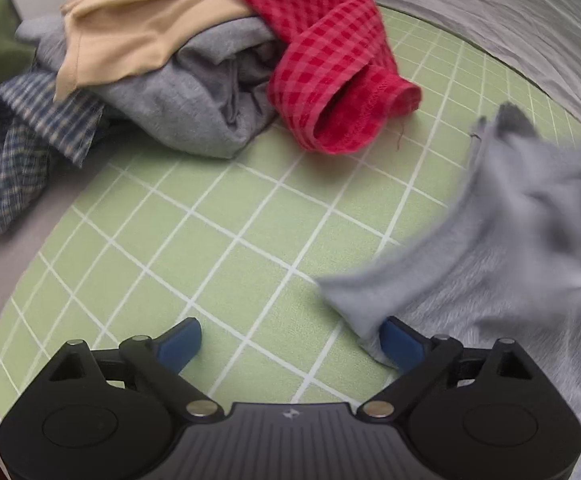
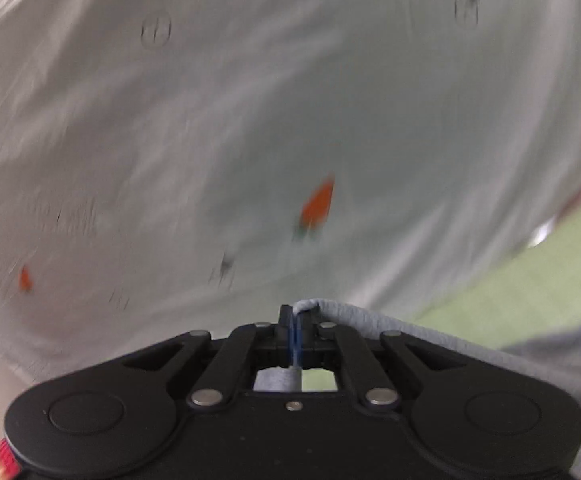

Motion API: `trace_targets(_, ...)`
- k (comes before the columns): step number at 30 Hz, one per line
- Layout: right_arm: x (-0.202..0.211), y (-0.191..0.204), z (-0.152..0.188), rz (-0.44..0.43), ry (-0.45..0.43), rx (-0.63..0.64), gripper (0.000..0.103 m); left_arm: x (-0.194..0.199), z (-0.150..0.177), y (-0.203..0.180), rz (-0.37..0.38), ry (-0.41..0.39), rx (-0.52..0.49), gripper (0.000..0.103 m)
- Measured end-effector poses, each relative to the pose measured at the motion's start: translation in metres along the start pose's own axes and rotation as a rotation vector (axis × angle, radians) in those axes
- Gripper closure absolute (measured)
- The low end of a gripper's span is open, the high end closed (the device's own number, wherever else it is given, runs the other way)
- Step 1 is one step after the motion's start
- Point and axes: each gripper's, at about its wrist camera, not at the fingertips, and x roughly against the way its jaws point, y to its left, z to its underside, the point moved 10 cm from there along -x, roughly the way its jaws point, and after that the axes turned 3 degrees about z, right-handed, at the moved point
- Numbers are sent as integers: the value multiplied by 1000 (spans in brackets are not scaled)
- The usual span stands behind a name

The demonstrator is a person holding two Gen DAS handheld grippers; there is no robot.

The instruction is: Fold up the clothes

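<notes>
A light grey garment (image 1: 522,240) lies blurred on the right of the green grid mat (image 1: 218,240); one corner of it drapes against the right blue fingertip (image 1: 400,342). My left gripper (image 1: 290,340) stands wide open low over the mat with only bare mat between its fingers. In the right wrist view my right gripper (image 2: 295,332) is shut on a folded edge of the grey garment (image 2: 430,336), which trails off to the right. Behind it is blurred white cloth.
A heap of clothes sits at the mat's far left: a red checked piece (image 1: 330,68), a tan one (image 1: 138,28), a grey one (image 1: 194,96) and a blue plaid one (image 1: 22,148). White sheeting (image 1: 510,28) covers the back; it carries orange marks (image 2: 316,204).
</notes>
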Motion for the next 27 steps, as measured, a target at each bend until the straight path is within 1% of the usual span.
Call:
trace_targets(1, 1, -3, -8, 21, -24, 9, 98, 0, -1, 0, 2, 3, 3, 7)
trace_targets(2, 3, -10, 2, 58, 2, 38, 91, -1, -2, 0, 5, 7, 7, 7)
trace_targets(3, 6, -17, 13, 95, 31, 70, 65, -1, -2, 0, 7, 11, 10, 9)
trace_targets(4, 9, -24, 24, 133, 60, 101, 46, -1, -4, -1, 10, 9, 14, 10)
trace_targets(5, 12, -32, 35, 171, 89, 132, 43, -2, -7, -1, 14, 5, 19, 10)
trace_targets(6, 15, -39, 45, 208, 119, 163, 42, -3, -10, -2, 20, -2, 22, 11)
trace_targets(7, 19, -46, 56, 246, 148, 194, 40, -3, -13, -3, 27, -8, 24, 12)
trace_targets(8, 26, -52, 70, 252, 180, 196, 38, -4, -16, -5, 33, -17, 15, 16)
trace_targets(9, 35, -60, 83, 263, 207, 187, 35, -4, -19, -9, 30, -26, -8, 22)
trace_targets(10, 44, -67, 96, 275, 234, 177, 35, -3, -21, -14, 29, -37, -41, 26)
trace_targets(11, 52, -74, 107, 287, 252, 171, 35, -1, -22, -19, 42, -49, -65, 39)
trace_targets(12, 60, -80, 117, 299, 270, 164, 35, 0, -23, -22, 53, -55, -82, 55)
trace_targets(13, 68, -87, 126, 311, 289, 158, 36, 1, -22, -26, 62, -58, -99, 65)
trace_targets(14, 76, -93, 136, 323, 307, 152, 36, 3, -22, -29, 72, -62, -115, 93)
trace_targets(15, 84, -100, 146, 335, 325, 146, 36, 4, -22, -32, 81, -65, -131, 98)
trace_targets(16, 91, -104, 153, 342, 334, 133, 36, 5, -20, -32, 70, -70, -142, 98)
trace_targets(18, 106, -112, 165, 356, 349, 108, 38, 7, -17, -20, 0, -89, -160, 98)
trace_targets(20, 122, -118, 175, 366, 354, 99, 38, 10, -14, 7, -82, -105, -140, 98)
trace_targets(22, 135, -122, 185, 372, 361, 90, 38, 14, -10, 45, -136, -104, -69, 98)
trace_targets(24, 147, -127, 195, 379, 373, 84, 39, 17, -3, 84, -175, -97, 14, 98)
trace_targets(26, 159, -132, 203, 388, 382, 85, 39, 21, 5, 118, -223, -94, 70, 98)
trace_targets(27, 164, -134, 206, 393, 387, 83, 39, 22, 8, 129, -220, -99, 96, 98)
